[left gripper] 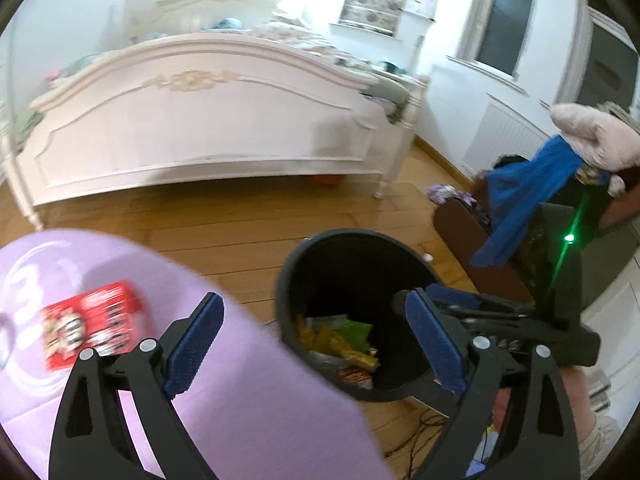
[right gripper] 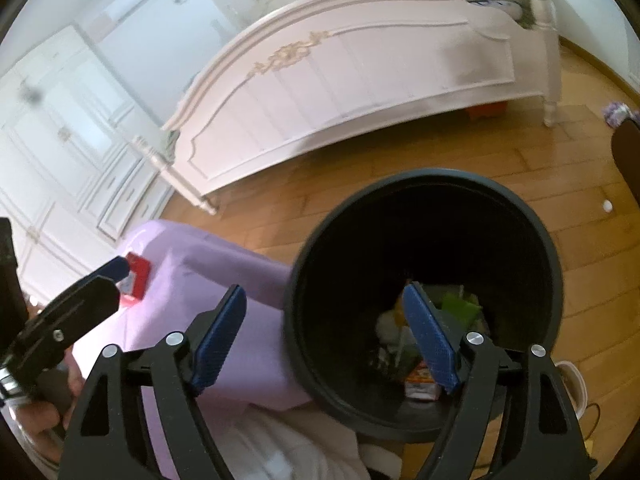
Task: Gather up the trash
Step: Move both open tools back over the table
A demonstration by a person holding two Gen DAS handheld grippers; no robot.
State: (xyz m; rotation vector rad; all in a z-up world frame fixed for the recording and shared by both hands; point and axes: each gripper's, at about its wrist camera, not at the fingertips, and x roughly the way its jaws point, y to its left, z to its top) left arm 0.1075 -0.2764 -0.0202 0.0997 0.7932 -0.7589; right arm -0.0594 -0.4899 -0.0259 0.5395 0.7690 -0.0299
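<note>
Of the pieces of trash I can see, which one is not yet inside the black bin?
The red box on the lilac cloth; the yellow and green wrappers already lie inside the black bin.

Home bedroom: white bed [left gripper: 208, 120], wardrobe [right gripper: 60, 140]

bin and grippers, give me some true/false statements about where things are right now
1. The black bin holds wrappers. True.
2. The left gripper grips the red box. False: its jaws are open and empty; the box lies on the purple cloth.
3. The right gripper is open. True.
4. The bin stands on the bed. False: it stands on the wooden floor.
</note>
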